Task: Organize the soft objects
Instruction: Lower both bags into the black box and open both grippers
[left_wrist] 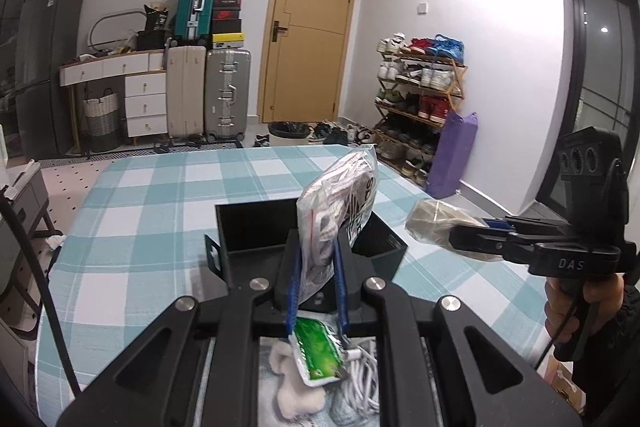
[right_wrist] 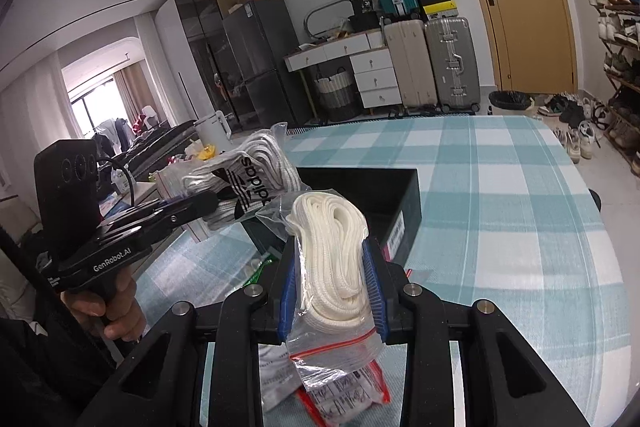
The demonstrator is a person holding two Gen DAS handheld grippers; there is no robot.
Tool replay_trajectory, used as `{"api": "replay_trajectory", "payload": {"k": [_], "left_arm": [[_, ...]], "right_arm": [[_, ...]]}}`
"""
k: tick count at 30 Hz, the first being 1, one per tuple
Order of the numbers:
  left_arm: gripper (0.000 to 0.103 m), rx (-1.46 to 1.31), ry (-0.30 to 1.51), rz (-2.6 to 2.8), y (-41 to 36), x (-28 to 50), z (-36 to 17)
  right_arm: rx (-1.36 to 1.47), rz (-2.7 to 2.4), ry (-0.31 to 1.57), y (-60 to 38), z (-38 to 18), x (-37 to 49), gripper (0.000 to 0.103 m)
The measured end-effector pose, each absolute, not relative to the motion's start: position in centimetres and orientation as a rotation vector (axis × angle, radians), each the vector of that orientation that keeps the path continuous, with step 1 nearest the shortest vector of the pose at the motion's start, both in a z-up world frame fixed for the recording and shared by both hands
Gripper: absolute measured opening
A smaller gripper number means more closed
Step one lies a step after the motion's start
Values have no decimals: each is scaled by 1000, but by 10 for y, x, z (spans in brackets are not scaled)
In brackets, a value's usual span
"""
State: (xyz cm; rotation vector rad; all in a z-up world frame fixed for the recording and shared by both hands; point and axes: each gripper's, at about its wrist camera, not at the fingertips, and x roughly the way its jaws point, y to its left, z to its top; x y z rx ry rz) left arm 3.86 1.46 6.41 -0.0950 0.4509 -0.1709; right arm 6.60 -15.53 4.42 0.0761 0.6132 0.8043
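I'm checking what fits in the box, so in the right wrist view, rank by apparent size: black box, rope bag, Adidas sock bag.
1. black box
2. rope bag, enlarged by nearness
3. Adidas sock bag; unsure against the rope bag
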Motion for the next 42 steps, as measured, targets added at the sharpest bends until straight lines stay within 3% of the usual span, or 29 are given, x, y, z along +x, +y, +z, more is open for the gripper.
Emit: {"api": "replay_trajectory", "payload": {"k": [15, 42], "left_arm": [[12, -102, 460, -95, 23, 72, 59], [12, -44, 596, -36, 17, 121, 23]], "right_arm": [[80, 819, 581, -122, 61, 94, 30], [27, 736, 701, -81, 13, 160, 30]]}}
